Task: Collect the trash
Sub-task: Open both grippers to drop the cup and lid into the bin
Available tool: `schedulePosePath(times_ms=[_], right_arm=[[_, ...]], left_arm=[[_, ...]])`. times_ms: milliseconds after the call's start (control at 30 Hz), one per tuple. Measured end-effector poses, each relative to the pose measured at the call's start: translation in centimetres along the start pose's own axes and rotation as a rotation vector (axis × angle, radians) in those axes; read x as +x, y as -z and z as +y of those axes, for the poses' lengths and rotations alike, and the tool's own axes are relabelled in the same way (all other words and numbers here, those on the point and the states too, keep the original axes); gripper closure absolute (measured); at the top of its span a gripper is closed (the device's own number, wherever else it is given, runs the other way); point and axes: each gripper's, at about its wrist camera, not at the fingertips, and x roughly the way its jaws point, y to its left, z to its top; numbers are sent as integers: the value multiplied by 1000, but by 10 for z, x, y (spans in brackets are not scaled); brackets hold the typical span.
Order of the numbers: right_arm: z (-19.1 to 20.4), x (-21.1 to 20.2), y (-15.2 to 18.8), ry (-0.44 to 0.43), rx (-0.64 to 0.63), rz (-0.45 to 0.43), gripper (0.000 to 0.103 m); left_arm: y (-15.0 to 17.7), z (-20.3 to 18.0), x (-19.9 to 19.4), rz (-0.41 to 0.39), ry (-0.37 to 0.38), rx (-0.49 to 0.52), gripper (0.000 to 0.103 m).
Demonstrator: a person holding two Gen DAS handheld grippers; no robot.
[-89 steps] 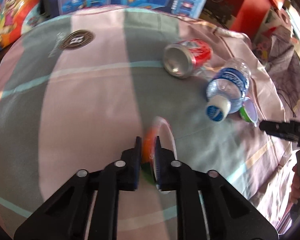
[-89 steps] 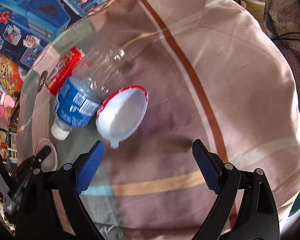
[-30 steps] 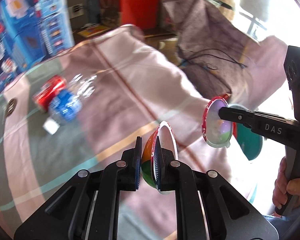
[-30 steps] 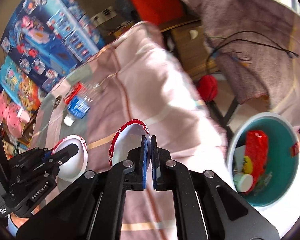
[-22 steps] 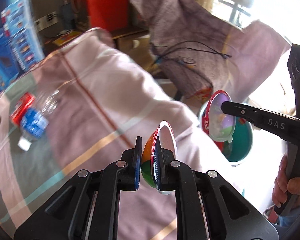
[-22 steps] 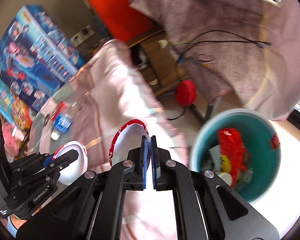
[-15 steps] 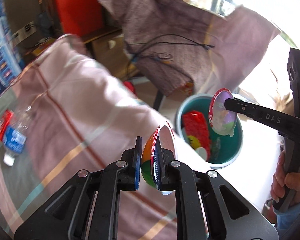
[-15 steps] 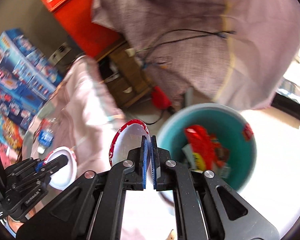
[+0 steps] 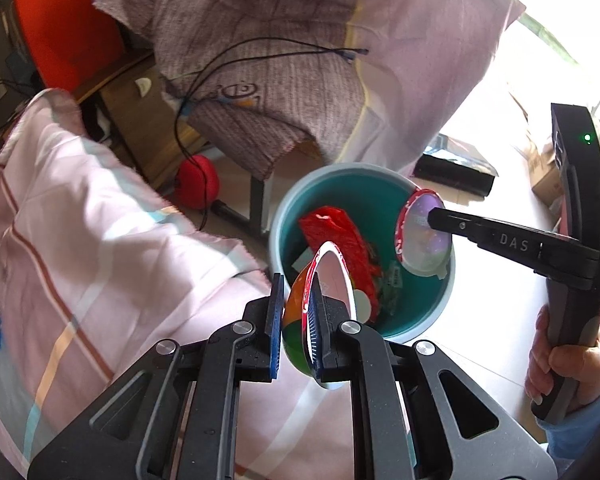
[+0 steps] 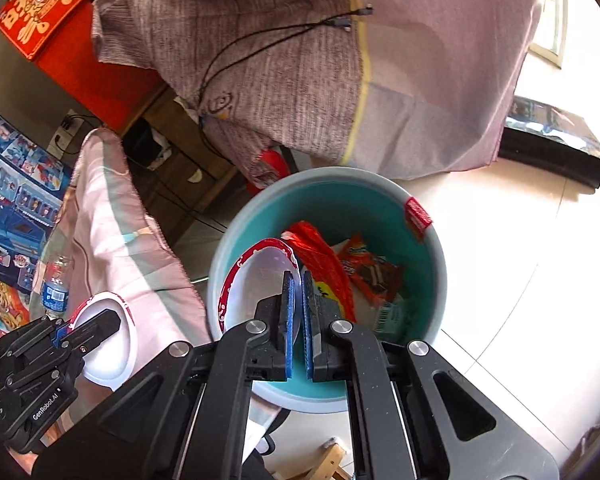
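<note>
My left gripper (image 9: 296,280) is shut on the rim of a paper bowl (image 9: 336,280) with a red edge and orange-green outside, held at the near rim of the teal trash bin (image 9: 292,216). My right gripper (image 10: 298,276) is shut on a second red-rimmed paper bowl (image 10: 252,280) and holds it over the bin (image 10: 332,184). That bowl (image 9: 420,236) and gripper (image 9: 432,214) also show in the left wrist view, above the bin's right side. The bin holds red snack wrappers (image 10: 320,252) and paper scraps. The left-held bowl (image 10: 112,340) shows at the lower left of the right wrist view.
A table with a pink striped cloth (image 9: 100,248) lies left of the bin. A blue-labelled plastic bottle (image 10: 54,292) lies on it. A cloth-draped chair (image 9: 300,60) with a black cable stands behind the bin. A red ball (image 9: 198,184) sits on the floor.
Both grippers have carried their bowls from over the table rightward to the bin. The right bowl has come down over the bin's opening; the left bowl has reached its near rim.
</note>
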Motion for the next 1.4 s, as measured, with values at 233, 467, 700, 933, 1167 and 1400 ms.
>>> schedulePosePath(times_ms=[233, 467, 700, 933, 1167, 1400], right_arm=[[-10, 2, -4, 25, 13, 13, 99], [-11, 10, -7, 42, 16, 36, 99], [-6, 17, -11, 45, 9, 51, 98], [6, 25, -12, 38, -11, 73, 90], [14, 30, -10, 45, -7, 99, 29], [27, 39, -3, 120, -23, 178, 19]], left_arm=[[-13, -17, 26, 35, 34, 28, 90], [-17, -15, 39, 49, 46, 13, 56], [-15, -1, 35, 36, 37, -28, 23], [-11, 18, 25, 10, 30, -92, 10], [-4, 31, 24, 23, 33, -125, 9], [4, 40, 17, 17, 37, -147, 7]])
